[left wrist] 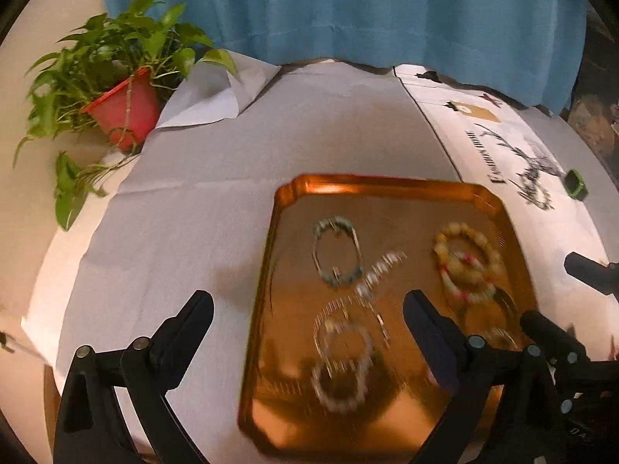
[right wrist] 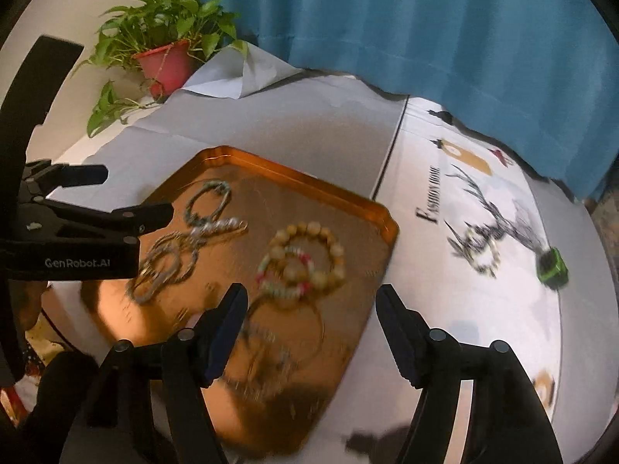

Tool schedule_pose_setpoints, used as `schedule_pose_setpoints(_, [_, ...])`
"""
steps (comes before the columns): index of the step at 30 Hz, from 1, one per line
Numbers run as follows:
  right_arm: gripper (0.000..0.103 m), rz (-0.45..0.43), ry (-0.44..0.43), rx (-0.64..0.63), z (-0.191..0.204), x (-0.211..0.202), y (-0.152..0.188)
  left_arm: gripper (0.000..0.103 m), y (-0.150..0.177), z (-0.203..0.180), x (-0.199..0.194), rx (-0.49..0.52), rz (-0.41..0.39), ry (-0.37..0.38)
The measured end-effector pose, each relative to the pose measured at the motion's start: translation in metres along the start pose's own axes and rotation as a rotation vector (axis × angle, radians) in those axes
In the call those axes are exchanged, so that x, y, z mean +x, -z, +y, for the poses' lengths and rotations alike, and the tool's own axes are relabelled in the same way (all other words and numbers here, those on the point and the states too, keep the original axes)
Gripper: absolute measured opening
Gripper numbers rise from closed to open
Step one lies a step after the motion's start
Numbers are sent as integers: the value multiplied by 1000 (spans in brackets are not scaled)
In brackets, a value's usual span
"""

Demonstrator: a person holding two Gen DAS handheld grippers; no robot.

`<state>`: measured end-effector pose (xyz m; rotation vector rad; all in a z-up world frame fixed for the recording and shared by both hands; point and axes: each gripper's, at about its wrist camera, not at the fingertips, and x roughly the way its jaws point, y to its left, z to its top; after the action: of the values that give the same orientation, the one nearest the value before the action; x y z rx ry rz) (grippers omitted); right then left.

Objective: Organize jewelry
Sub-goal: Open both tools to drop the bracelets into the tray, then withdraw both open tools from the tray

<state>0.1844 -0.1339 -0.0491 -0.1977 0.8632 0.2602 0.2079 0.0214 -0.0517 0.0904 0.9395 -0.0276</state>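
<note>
1. Nearest to me, the right gripper [right wrist: 311,326] hangs over the near end of the copper tray [right wrist: 309,181], its fingers [right wrist: 228,328] spread apart with nothing between them. The left gripper [left wrist: 307,326] is the same: fingers wide, empty, one over the grey cloth [left wrist: 193,162] and the other over the tray.

2. The jewelry is all in that tray, on the worktop. A heap of pale chain and bead bracelets [left wrist: 342,363] lies at the near end, looped over one another. I'd judge that pinching one strand there would drag its neighbours along, or scatter them off the rim.

3. A little further in, the big amber bead bracelet [right wrist: 309,255] overlaps a smaller pink and white beaded one [right wrist: 284,272]. Lifting either could snag the other.

4. The tray looks slick and shiny; fingertips pushing down could skid a bracelet away, or shove the tray across the cloth.

5. The two grippers are close together above the tray, so they could knock each other if both reach inward.

6. On the side of the left gripper, seen from the right wrist, I read "GenRobot.AI".

7. Beyond the tray, the white printed cloth [right wrist: 425,278] reads "FASHION HOME"; the scrawled script beside it is unreadable. A beaded bracelet [right wrist: 481,253] and a small green object [right wrist: 553,268] lie on it.

8. Farthest off are a potted plant [left wrist: 123,108] and a blue curtain [left wrist: 348,11], no writing on either.
</note>
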Motion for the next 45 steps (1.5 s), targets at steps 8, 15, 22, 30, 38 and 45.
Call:
schedule_pose_setpoints(8, [73, -30, 52, 11, 5, -76, 42, 98, 52, -17, -69, -4, -23, -6])
schedule_pose_setpoints(15, [75, -54, 66, 18, 15, -130, 83, 98, 93, -26, -126, -4, -64, -10])
schedule_pose_setpoints(22, [75, -88, 53, 6, 28, -166, 109, 98, 126, -38, -166, 8, -93, -5])
schedule_pose_setpoints(30, [75, -115, 55, 7, 31, -192, 128, 98, 148, -47, -187, 21, -101, -5])
schedule_pose_setpoints(38, [75, -115, 51, 21, 25, -203, 144, 98, 153, -57, -203, 32, -124, 9])
schedule_pose_setpoints(45, [75, -125, 80, 81, 1, -211, 156, 98, 147, -76, -209, 74, -133, 21])
